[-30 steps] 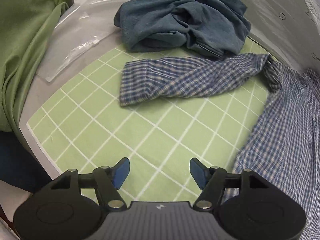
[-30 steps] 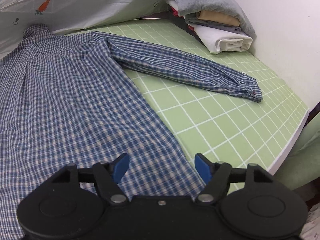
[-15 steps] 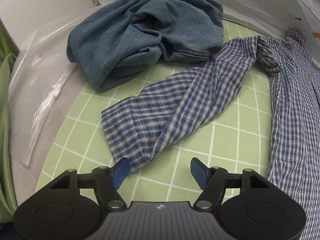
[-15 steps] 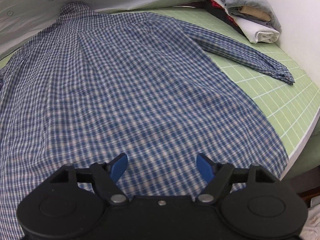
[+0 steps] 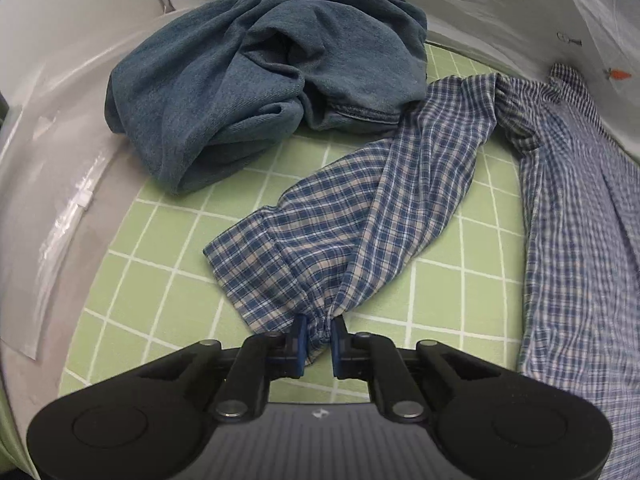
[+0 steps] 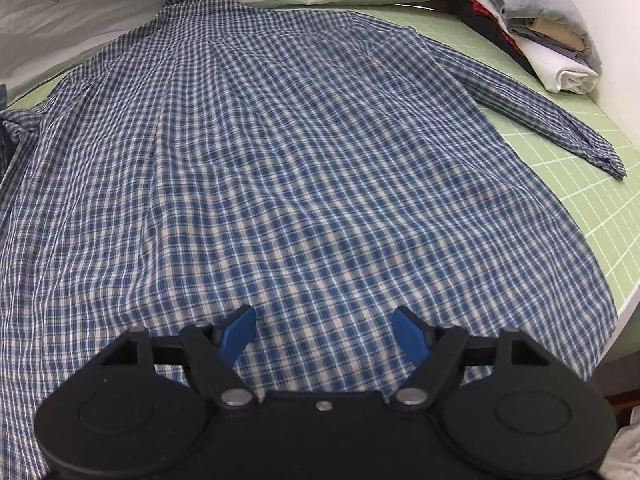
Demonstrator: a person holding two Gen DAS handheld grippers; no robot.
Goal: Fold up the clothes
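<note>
- On the green mat (image 5: 168, 280) the shirt (image 6: 304, 168) lies spread, collar at twelve o'clock.
- Your left gripper (image 5: 319, 334) is closing, pinching its sleeve (image 5: 360, 232) cuff; lift gently inward.
- Your right gripper (image 6: 324, 328) hangs open; steady the body.

Green gridded mat (image 6: 592, 184) beside white wall (image 6: 624, 40)

Left side: bare green mat (image 5: 168, 280) lies open between the plaid sleeve (image 5: 360, 232) and the plastic sheet (image 5: 60, 208) at the edge. A crumpled blue garment (image 5: 260, 72) blocks the far end, touching the sleeve. Right side: the plaid shirt (image 6: 300, 160) covers most of the surface. A strip of mat (image 6: 600, 216) stays free beyond its right sleeve (image 6: 540, 116). Stacked folded clothes (image 6: 552, 40) fill the far right corner against the wall.
</note>
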